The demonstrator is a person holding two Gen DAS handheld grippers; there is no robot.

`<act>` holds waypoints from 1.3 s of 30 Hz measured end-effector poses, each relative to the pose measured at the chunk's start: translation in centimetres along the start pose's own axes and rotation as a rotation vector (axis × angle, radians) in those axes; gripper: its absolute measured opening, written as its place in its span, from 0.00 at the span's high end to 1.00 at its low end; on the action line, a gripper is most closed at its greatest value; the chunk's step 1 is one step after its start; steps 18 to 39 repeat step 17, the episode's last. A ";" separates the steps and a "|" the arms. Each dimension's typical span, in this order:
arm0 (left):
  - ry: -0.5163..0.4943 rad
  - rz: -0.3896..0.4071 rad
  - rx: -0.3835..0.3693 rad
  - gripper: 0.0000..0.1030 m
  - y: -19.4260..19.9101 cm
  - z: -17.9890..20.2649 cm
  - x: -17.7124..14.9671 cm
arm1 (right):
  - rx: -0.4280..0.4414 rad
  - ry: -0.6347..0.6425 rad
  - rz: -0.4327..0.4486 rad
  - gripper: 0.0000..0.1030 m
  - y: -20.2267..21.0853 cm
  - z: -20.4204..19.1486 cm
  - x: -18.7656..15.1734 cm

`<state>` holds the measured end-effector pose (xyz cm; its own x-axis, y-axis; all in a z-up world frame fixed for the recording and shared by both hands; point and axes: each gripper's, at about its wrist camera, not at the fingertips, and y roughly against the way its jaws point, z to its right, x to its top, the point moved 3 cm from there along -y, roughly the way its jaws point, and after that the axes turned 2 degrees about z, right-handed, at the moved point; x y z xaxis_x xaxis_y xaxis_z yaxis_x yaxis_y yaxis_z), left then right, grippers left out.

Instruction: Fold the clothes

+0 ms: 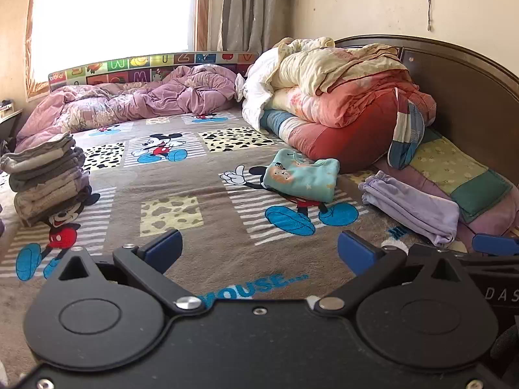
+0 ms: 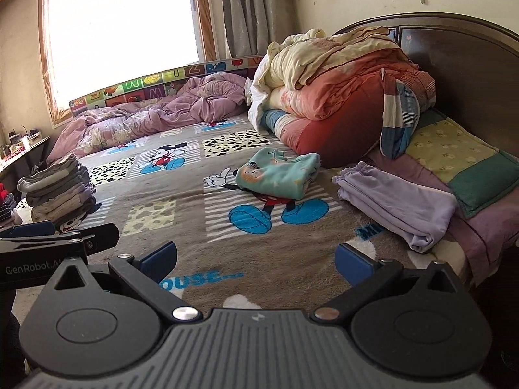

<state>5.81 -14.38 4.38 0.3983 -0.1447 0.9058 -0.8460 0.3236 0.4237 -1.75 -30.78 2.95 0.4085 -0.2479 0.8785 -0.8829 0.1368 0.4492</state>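
Observation:
A folded teal child's top (image 1: 300, 175) (image 2: 279, 175) lies mid-bed on the cartoon-mouse blanket (image 1: 201, 175) (image 2: 194, 188). Folded lilac trousers (image 1: 410, 207) (image 2: 395, 204) rest to its right, near the pillow. A stack of folded grey and beige clothes (image 1: 45, 178) (image 2: 56, 191) stands at the left edge. My left gripper (image 1: 259, 249) hovers open over the blanket's near part, holding nothing. My right gripper (image 2: 256, 257) is open beside it, also holding nothing. In the right wrist view the left gripper's body (image 2: 58, 240) shows at the left.
A heap of rolled quilts (image 1: 337, 90) (image 2: 337, 94) fills the back right against the dark wooden headboard (image 1: 470, 81) (image 2: 470, 64). A crumpled purple duvet (image 1: 129, 103) (image 2: 155, 113) lies along the far side under the window. A patchwork pillow (image 1: 460, 171) (image 2: 460, 162) sits at right.

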 end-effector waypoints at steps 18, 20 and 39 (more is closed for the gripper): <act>-0.023 -0.001 0.007 0.00 -0.7 0.2 -0.9 | 0.015 -0.026 -0.034 0.00 -1.1 0.4 -0.5; -0.023 -0.001 0.007 0.00 -0.7 0.2 -0.9 | 0.015 -0.026 -0.034 0.00 -1.1 0.4 -0.5; -0.023 -0.001 0.007 0.00 -0.7 0.2 -0.9 | 0.015 -0.026 -0.034 0.00 -1.1 0.4 -0.5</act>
